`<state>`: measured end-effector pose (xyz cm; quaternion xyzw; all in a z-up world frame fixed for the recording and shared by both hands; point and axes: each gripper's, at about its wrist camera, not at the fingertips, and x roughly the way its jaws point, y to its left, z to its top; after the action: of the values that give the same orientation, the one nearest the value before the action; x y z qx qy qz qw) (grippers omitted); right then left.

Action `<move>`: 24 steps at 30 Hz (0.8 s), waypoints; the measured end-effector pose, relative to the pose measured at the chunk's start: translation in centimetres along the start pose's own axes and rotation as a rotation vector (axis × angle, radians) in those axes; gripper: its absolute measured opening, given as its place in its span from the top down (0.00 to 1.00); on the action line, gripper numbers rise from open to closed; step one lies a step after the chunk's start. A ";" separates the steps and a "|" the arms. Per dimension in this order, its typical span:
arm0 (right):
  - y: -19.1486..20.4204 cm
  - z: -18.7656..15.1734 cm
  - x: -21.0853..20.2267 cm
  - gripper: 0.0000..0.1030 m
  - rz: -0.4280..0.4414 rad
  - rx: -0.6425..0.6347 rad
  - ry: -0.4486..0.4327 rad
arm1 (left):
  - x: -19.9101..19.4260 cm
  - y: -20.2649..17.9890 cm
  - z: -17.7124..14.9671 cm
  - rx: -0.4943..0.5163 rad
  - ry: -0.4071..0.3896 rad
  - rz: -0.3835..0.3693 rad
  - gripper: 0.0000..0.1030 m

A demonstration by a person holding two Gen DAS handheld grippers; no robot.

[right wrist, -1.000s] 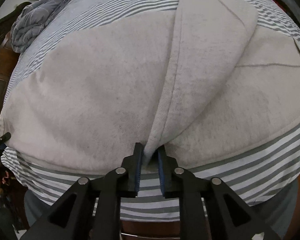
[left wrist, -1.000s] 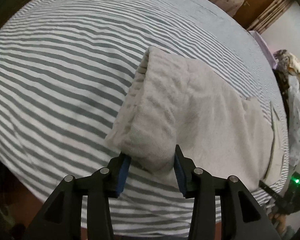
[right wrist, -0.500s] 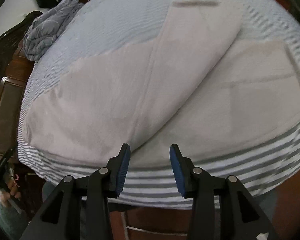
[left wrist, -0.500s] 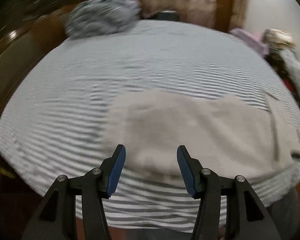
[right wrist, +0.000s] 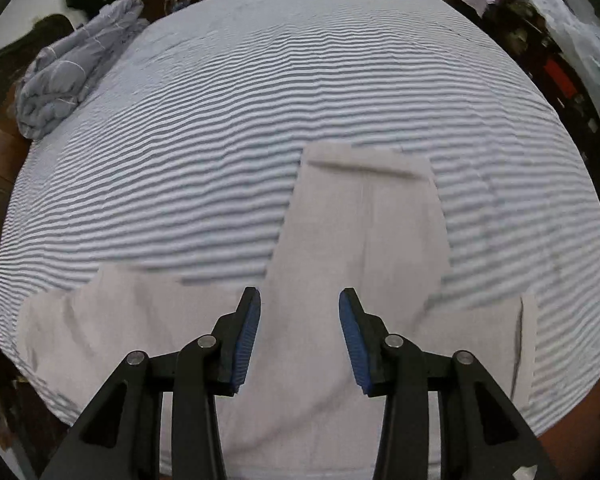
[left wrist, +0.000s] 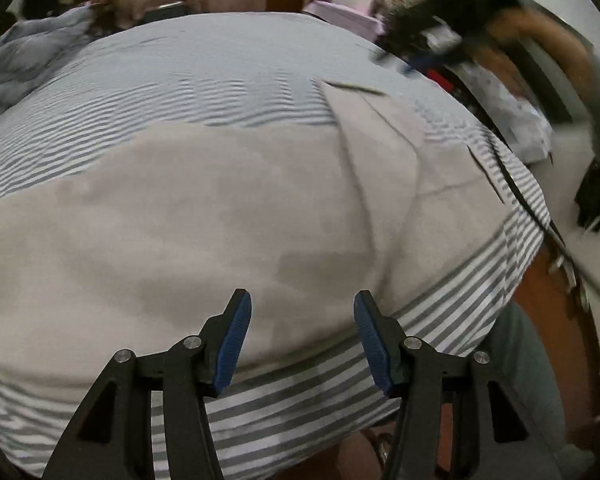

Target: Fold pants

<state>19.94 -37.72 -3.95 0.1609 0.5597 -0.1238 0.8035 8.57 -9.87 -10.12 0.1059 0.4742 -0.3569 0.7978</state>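
Pants [right wrist: 364, 264] lie on striped bed [right wrist: 220, 140]; both grippers gape empty; bundle [right wrist: 72, 68] far.

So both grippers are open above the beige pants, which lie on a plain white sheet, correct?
Not quite. The sheet is grey-and-white striped, as the right wrist view shows. The rest holds: left gripper and right gripper are open above the beige pants.

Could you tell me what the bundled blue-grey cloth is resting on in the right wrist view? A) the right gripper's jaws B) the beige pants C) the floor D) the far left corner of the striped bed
D: the bundled blue-grey cloth lies at the far left corner of the striped bed, well apart from the beige pants.
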 end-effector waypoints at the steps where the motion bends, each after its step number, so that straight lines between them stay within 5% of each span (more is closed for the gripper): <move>1: 0.1 0.8 0.9 0.63 0.002 -0.027 0.015 | 0.9 -0.8 -0.1 0.008 0.005 -0.002 0.47; 10: 3.2 5.6 10.6 0.62 -0.131 -0.041 0.079 | 5.9 -2.9 -0.4 0.010 0.023 0.002 0.48; 15: 3.6 6.6 12.9 0.65 -0.250 -0.055 0.043 | 6.1 -3.3 -0.8 0.059 0.014 0.010 0.74; 16: 3.5 6.6 13.2 0.81 -0.252 -0.051 0.049 | 6.2 -3.5 -0.8 0.060 0.010 0.012 0.76; 17: 3.3 6.7 13.3 0.92 -0.254 -0.056 0.056 | 6.2 -3.5 -0.8 0.058 0.004 0.013 0.80; 19: 2.5 6.6 12.5 0.95 -0.231 -0.051 0.045 | 6.2 -3.5 -0.8 0.058 0.005 0.003 0.89; 24: -2.0 5.3 6.0 0.95 -0.164 0.049 -0.068 | 5.9 -3.8 -0.8 0.065 -0.008 0.022 0.92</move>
<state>25.77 -41.80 -8.10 0.1299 0.5403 -0.2081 0.8049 7.23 -14.97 -14.85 0.1355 0.4579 -0.3638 0.7998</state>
